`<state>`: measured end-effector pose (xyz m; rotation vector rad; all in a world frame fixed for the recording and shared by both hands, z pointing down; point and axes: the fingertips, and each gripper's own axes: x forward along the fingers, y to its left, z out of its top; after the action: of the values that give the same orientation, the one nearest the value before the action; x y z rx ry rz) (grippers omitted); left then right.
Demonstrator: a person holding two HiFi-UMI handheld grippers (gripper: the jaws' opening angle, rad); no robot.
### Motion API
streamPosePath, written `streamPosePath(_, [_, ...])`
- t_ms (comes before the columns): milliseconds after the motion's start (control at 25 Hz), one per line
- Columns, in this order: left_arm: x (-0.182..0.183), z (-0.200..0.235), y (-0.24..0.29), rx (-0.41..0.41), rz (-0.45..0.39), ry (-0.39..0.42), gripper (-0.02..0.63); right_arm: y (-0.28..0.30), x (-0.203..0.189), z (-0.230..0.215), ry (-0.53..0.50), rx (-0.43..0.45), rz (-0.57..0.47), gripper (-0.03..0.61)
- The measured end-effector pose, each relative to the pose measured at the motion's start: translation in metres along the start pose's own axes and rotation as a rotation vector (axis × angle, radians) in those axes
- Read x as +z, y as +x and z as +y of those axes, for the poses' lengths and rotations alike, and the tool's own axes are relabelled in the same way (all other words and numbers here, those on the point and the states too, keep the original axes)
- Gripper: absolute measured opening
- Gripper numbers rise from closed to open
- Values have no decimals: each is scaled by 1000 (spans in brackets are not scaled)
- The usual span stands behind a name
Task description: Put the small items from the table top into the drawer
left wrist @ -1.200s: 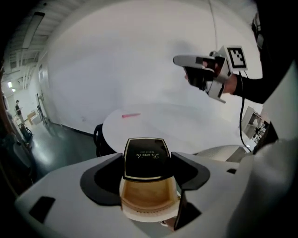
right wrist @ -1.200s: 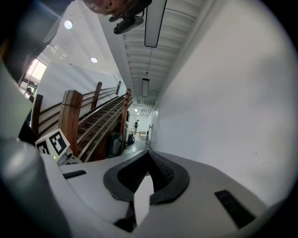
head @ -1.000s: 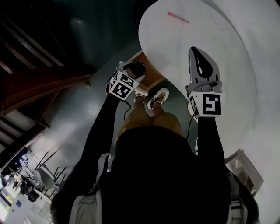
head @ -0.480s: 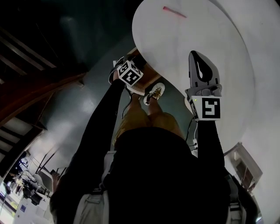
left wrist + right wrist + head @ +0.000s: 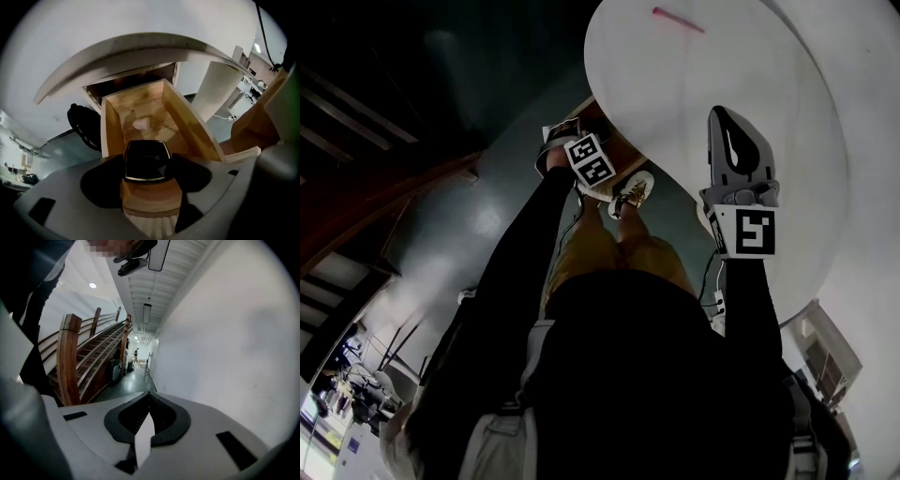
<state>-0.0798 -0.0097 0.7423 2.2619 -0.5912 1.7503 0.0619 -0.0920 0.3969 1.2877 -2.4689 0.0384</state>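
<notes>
My left gripper is shut on a small wooden block with a glossy black top. It hangs over the near end of the open wooden drawer, which sticks out from under the round white table. A small white item lies on the drawer's floor. In the head view the left gripper is at the table's near edge beside the drawer. My right gripper is shut and hovers above the white table top, nothing seen in it. A thin red stick lies at the table's far side.
A black chair stands left of the drawer and a white table leg to its right. The person's shoes are on the grey floor below. A wooden staircase runs along the corridor.
My left gripper has moved up and to the right with the block, from beside the table edge to over the drawer. The right gripper has barely moved.
</notes>
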Motion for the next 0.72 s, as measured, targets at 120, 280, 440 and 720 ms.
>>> streamPosePath(120, [0,-1,0,10,8,16,337,2,0,4,0,5,1,26])
streamPosePath(280, [-1,3,0,20,11,-8,337,5,5,8,7,6,-7,26])
streamPosePath(440, [-2,3,1,19,13,-11,337,5,1,9,-6,13,3,26])
streamPosePath(720, [-4,1,1,12,14,-11,336,5,2,10,-5,14,2,26])
